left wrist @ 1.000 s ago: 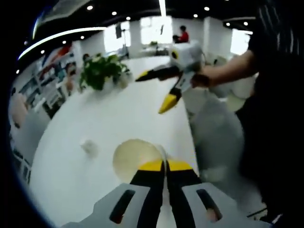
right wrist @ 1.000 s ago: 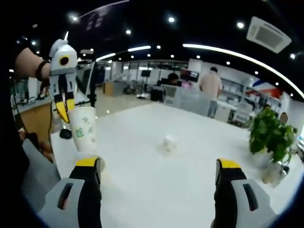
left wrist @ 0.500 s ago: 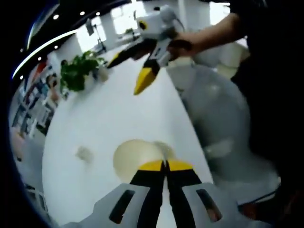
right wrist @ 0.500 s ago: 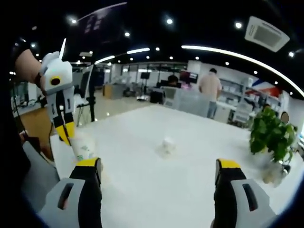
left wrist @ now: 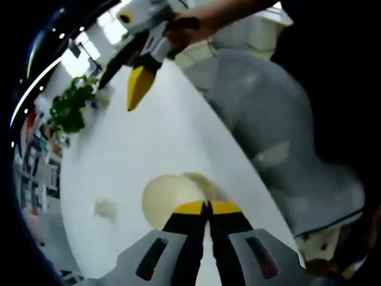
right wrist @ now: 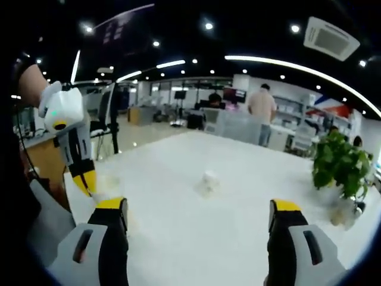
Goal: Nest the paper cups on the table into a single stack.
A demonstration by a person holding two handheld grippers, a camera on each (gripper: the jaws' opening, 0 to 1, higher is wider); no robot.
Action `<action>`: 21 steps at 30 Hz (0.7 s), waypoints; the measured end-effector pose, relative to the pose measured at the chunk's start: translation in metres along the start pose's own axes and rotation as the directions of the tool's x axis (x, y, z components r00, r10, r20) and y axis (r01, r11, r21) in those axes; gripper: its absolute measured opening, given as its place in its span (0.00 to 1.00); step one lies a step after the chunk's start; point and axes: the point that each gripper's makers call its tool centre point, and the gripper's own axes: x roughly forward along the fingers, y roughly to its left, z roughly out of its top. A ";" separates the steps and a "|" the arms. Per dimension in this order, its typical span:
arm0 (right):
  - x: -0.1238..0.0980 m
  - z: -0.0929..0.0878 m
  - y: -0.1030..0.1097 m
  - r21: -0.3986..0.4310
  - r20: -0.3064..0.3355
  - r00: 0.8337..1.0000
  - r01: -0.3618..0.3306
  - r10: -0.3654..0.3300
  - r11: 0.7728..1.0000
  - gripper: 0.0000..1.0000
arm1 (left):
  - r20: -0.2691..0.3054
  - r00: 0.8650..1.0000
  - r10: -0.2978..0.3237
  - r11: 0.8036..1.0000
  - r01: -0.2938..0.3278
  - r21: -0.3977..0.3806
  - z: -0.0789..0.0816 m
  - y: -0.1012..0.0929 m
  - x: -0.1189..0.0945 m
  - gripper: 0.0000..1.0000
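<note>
Left gripper (left wrist: 207, 207) clamped on paper cup (left wrist: 171, 193), pinching its rim; cup mouth facing the camera, just above white tabletop (left wrist: 166, 131) near its edge. Right gripper (right wrist: 199, 208) spread wide, holding nothing, hovering over the tabletop. Small crumpled white object (right wrist: 208, 180) at mid-tabletop, too blurred to name. Potted plant (right wrist: 337, 168) at far end.

Advice: keep held cup upright, rim pinch firm, lower straight into next cup's mouth.

Count: one cup certain, one unclear white object, one plant, two grippers.
</note>
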 end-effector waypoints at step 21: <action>-0.004 -0.008 -0.005 0.032 -0.006 1.000 0.008 -0.008 0.999 0.96 | -0.076 0.994 -0.078 0.994 0.083 0.064 -0.006 -0.003 0.020 0.01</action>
